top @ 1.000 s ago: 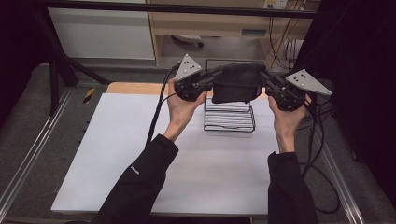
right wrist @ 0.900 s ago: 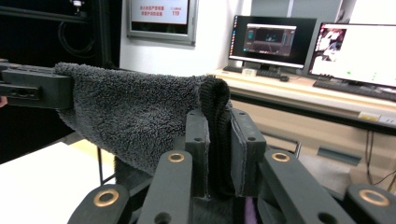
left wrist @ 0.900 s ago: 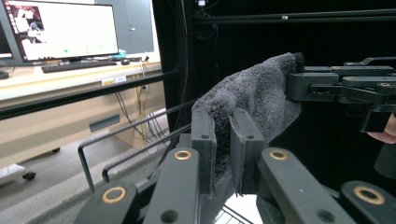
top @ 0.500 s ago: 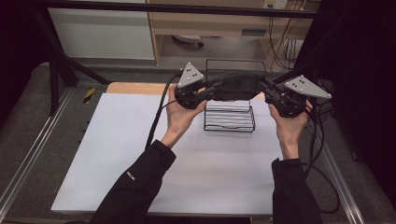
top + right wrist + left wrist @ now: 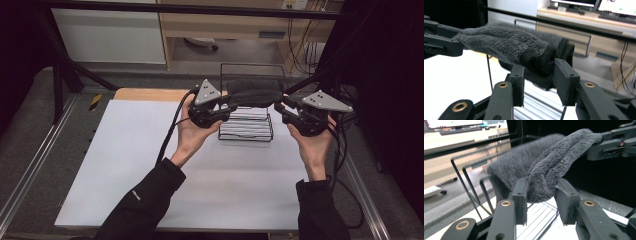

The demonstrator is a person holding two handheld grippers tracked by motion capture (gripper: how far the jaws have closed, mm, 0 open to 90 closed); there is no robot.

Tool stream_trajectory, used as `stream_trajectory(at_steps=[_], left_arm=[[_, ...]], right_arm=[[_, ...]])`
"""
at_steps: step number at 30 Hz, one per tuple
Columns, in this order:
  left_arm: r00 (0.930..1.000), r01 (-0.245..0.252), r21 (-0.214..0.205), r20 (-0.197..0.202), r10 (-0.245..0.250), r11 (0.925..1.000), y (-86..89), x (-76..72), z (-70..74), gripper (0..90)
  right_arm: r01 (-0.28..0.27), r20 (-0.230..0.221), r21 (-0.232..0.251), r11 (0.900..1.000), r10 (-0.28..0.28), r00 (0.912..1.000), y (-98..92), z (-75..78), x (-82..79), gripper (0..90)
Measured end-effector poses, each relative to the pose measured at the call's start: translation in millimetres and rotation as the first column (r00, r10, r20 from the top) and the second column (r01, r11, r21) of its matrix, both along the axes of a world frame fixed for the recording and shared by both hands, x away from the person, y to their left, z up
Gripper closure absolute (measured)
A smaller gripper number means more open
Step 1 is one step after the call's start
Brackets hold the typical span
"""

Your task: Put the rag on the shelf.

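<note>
The left hand-held gripper (image 5: 223, 107) has just been opening its jaws; the grey fuzzy cloth (image 5: 254, 94) lies between them, against one pad only. The cloth drapes over the black wire rack (image 5: 247, 131) on the desk (image 5: 125, 150). The right hand-held gripper (image 5: 284, 107) has likewise been opening, jaws loosely around the cloth's other end.

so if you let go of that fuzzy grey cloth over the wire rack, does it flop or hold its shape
Probably flops: the fuzzy grey cloth sags and folds between the left gripper and right gripper, whose jaws have just been opening. It looks light and plush, so it should drape over the wire rack rather than slide.
</note>
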State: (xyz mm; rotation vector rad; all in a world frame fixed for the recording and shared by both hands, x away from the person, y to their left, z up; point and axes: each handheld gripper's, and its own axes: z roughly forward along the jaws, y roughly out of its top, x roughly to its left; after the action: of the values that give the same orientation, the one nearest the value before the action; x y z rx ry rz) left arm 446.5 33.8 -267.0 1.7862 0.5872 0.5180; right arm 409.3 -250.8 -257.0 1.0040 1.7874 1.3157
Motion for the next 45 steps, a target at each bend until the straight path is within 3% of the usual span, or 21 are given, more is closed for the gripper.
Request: stream_trajectory(at_steps=[13,17,23,27,32,39,45], left_arm=[[0.9973,-0.030,0.037,-0.066,0.033,0.9988,-6.3,14.2,-25.6,57.8],[0.9946,-0.044,0.054,-0.092,0.049,0.9976,-8.5,19.5,-32.7,56.0],[0.9881,-0.041,0.068,-0.146,0.050,0.9968,-7.0,21.9,-44.5,46.4],[0.9850,-0.037,0.068,-0.166,0.048,0.9970,0.1,18.8,-46.0,40.3],[0.9809,-0.024,0.067,-0.191,0.037,0.9974,12.1,11.8,-45.8,33.3],[0.9781,-0.026,0.086,-0.204,0.043,0.9960,33.7,-1.5,-50.0,25.3],[0.9766,-0.041,0.094,-0.207,0.060,0.9947,58.3,-15.6,-57.0,18.4]], right_arm=[[0.012,-0.095,-0.002,0.9999,-0.012,0.9954,-4.6,-32.9,10.8,52.9],[0.028,-0.117,-0.001,0.9996,-0.028,0.9927,-8.0,-43.2,17.5,47.6],[0.036,-0.150,0.010,0.9993,-0.034,0.9881,-12.0,-58.3,21.2,35.8],[0.018,-0.151,0.041,0.9990,-0.012,0.9884,-14.0,-59.9,16.0,28.3],[-0.013,-0.158,0.041,0.9991,0.020,0.9872,-11.8,-55.5,6.3,17.3],[-0.049,-0.153,0.070,0.9963,0.060,0.9864,-5.1,-49.0,-7.5,8.9],[-0.083,-0.164,0.078,0.9935,0.095,0.9819,4.8,-52.7,-16.8,4.5]])
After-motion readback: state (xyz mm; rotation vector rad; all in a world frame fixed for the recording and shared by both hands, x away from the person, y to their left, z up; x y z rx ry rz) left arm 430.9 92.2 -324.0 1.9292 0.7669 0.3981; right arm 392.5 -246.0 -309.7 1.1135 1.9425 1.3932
